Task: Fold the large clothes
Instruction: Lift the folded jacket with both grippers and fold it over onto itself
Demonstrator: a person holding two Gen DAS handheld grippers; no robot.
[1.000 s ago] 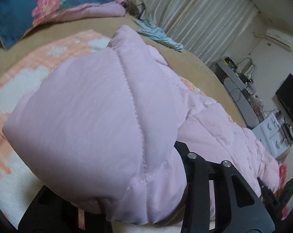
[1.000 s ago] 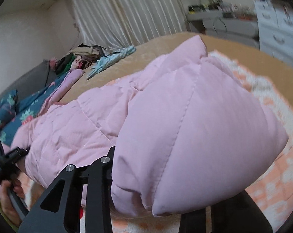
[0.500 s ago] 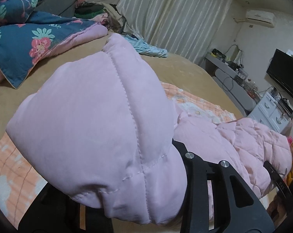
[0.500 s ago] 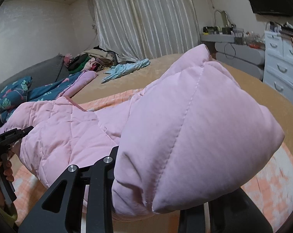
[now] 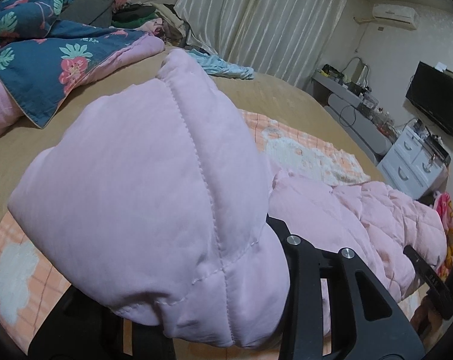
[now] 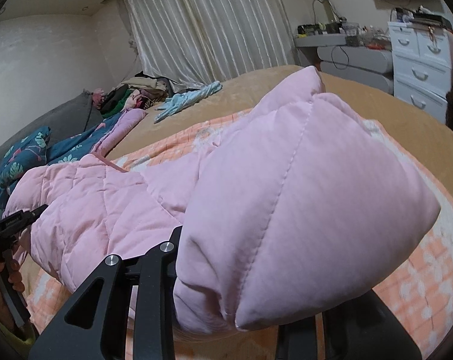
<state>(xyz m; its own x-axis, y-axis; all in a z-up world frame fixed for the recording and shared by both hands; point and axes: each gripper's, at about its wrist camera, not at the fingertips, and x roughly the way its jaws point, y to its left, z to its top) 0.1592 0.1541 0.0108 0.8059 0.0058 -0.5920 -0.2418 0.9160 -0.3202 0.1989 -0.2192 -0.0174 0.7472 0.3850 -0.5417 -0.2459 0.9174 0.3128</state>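
In the left wrist view, a floral quilt [image 5: 46, 69] lies at far left on the bed [image 5: 280, 96], and the left gripper [image 5: 202, 309] is clamped on a puffy fold of the pink jacket [image 5: 142, 198], whose quilted body trails right over an orange blanket [image 5: 304, 150]. In the right wrist view, the jacket [image 6: 301, 204] spreads from the left edge to the right gripper [image 6: 244, 309], which seems closed on another padded fold, though the fabric hides its fingertips.
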